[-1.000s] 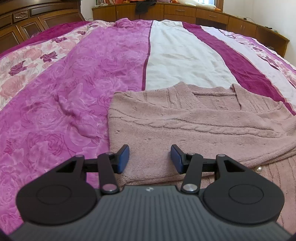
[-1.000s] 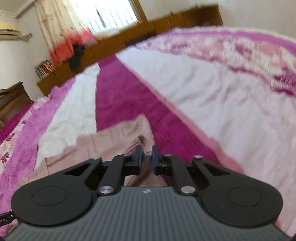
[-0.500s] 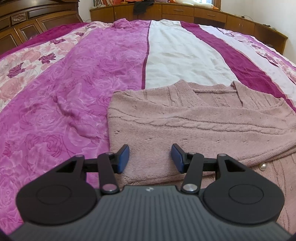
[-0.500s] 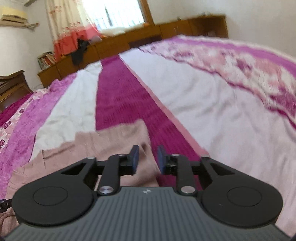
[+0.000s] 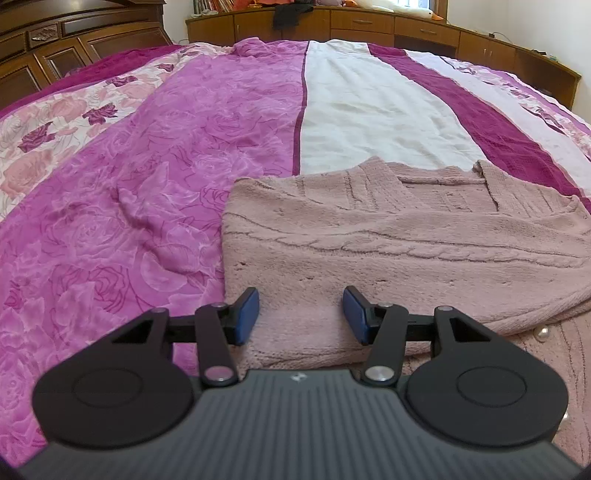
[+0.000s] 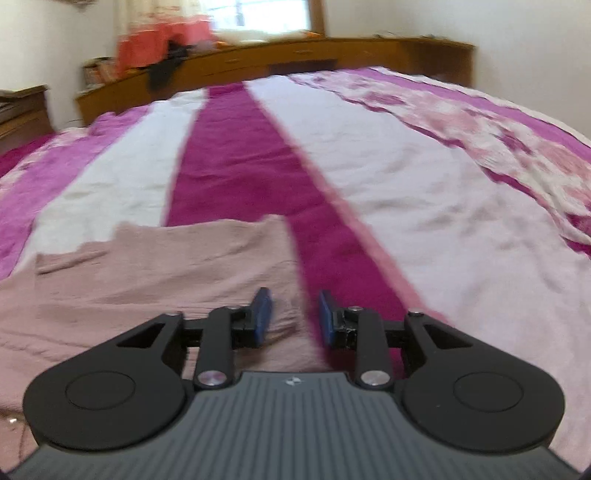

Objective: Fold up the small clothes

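Note:
A pale pink cable-knit cardigan (image 5: 406,251) lies on the bed with a sleeve folded across its front. My left gripper (image 5: 300,302) hovers open just above the cardigan's near left part, nothing pinched between its blue pads. In the right wrist view, which is blurred, the cardigan (image 6: 166,266) fills the lower left. My right gripper (image 6: 294,306) stands open over the cardigan's right edge, its pads apart and not pressing on the knit. Pearl buttons (image 5: 543,334) show on the layer under the folded sleeve.
The bedspread (image 5: 147,147) has magenta, white and floral stripes and is wrinkled left of the cardigan. Low wooden cabinets (image 5: 369,22) run along the far wall and a dark carved headboard (image 5: 55,48) stands at the left. The bedspread (image 6: 406,184) stretches far to the right.
My right gripper has opened and let go of the cardigan fold it was pinching, rolled level and dropped a little. The fold now lies flat. The left gripper has barely moved.

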